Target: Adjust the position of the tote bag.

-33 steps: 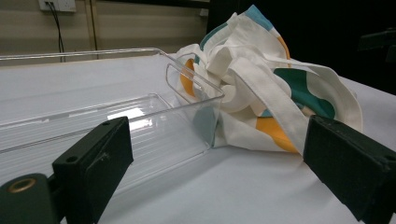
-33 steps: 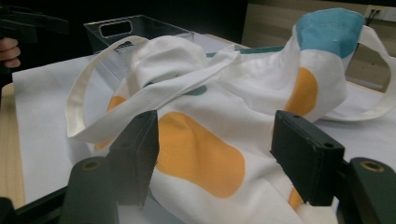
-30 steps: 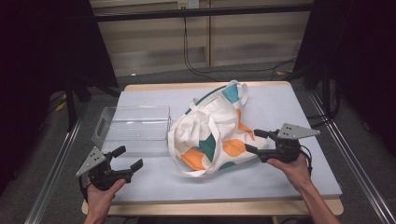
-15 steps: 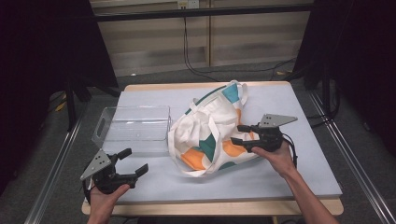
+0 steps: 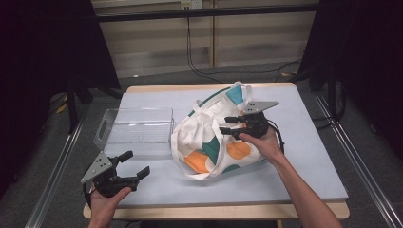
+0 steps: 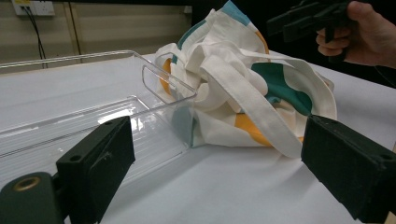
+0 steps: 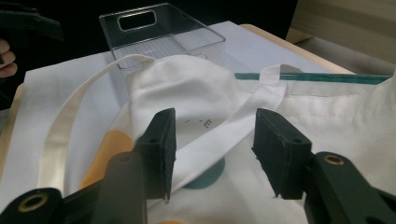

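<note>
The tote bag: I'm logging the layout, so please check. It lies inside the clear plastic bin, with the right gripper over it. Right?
Not quite. The tote bag lies on the table beside the clear plastic bin, not inside it, as the high view shows. The right gripper is indeed over it.

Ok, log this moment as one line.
right gripper: over tote bag, jaws just closing, strap between, not gripped | left gripper: open, near table edge | clear bin: beside bag

A table (image 5: 304, 156) with a pale blue top carries a clear bin (image 5: 135, 126) just beside a crumpled tote bag (image 5: 214, 137).
</note>
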